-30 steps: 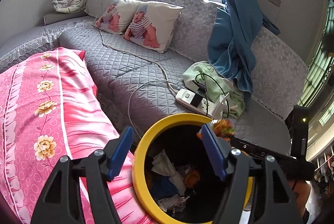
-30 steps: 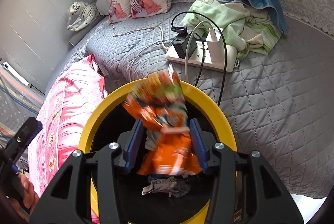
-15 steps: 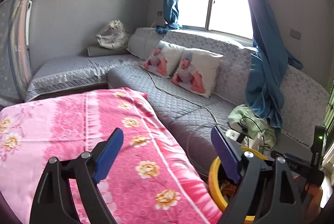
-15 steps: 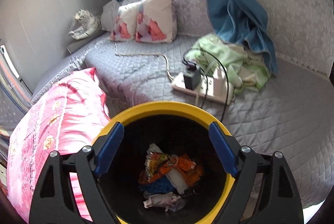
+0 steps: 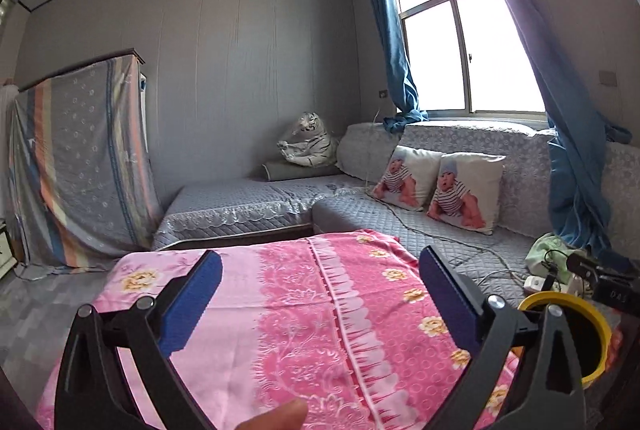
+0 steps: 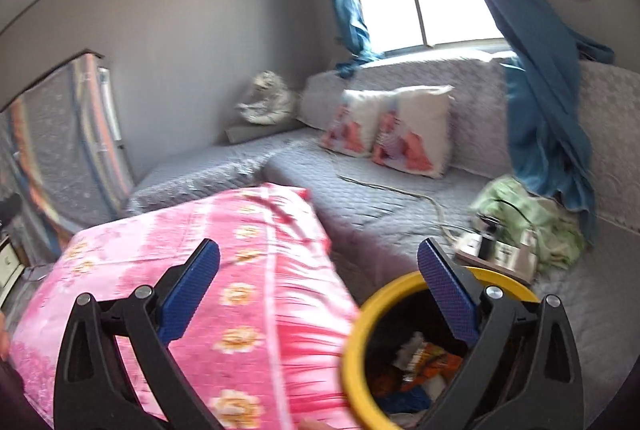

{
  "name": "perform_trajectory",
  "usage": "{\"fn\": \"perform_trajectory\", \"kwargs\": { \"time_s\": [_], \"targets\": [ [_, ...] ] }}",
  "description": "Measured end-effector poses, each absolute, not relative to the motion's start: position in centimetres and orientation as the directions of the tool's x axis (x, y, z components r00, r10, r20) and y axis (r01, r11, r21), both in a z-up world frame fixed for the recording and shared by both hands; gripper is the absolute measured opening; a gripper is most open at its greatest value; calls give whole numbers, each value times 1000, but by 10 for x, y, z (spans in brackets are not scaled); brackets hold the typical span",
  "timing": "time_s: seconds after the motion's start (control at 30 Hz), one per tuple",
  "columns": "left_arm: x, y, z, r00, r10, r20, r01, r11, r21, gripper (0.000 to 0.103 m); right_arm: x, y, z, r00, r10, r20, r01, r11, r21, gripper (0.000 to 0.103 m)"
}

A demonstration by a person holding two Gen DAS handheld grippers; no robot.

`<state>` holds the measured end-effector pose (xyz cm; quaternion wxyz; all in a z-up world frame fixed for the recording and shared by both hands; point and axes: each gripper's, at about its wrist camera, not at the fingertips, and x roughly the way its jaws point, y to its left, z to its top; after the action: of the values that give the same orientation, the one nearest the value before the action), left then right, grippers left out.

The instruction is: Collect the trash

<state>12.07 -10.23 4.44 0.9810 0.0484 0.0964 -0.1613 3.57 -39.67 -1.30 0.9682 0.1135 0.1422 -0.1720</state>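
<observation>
A black bin with a yellow rim [image 6: 362, 314] stands at the lower right of the right wrist view, holding an orange snack wrapper [image 6: 434, 364] and other crumpled trash. It also shows in the left wrist view [image 5: 568, 300] at the far right. My right gripper [image 6: 318, 288] is open and empty, above the bin's left edge and the pink cloth. My left gripper [image 5: 320, 294] is open and empty over the pink flowered cloth [image 5: 320, 310].
A grey quilted sofa [image 5: 360, 205] wraps the room, with two baby-print cushions [image 5: 440, 185], a toy tiger [image 5: 308, 145], a power strip with plugs and cables [image 6: 496, 254] and a green cloth [image 6: 532, 213]. Blue curtains [image 5: 568, 149] hang by the window. A covered cabinet [image 5: 76, 173] stands left.
My right gripper opened and the orange wrapper dropped into the bin. Both grippers then swung up and left, away from the bin, toward the pink cloth.
</observation>
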Motion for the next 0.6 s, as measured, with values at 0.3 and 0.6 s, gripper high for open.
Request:
{"fn": "perform_trajectory", "kwargs": {
  "time_s": [0.3,0.6],
  "targets": [
    [83,-29,47,971,-169,-168,177,984,35,95,35,-302,24,949,-224,-221,251,963,103,95],
    [42,-3,41,981,-76,-176,76,997,-5,95,17,-250,29,942,-276,-189,288,957,40,95]
  ]
}}
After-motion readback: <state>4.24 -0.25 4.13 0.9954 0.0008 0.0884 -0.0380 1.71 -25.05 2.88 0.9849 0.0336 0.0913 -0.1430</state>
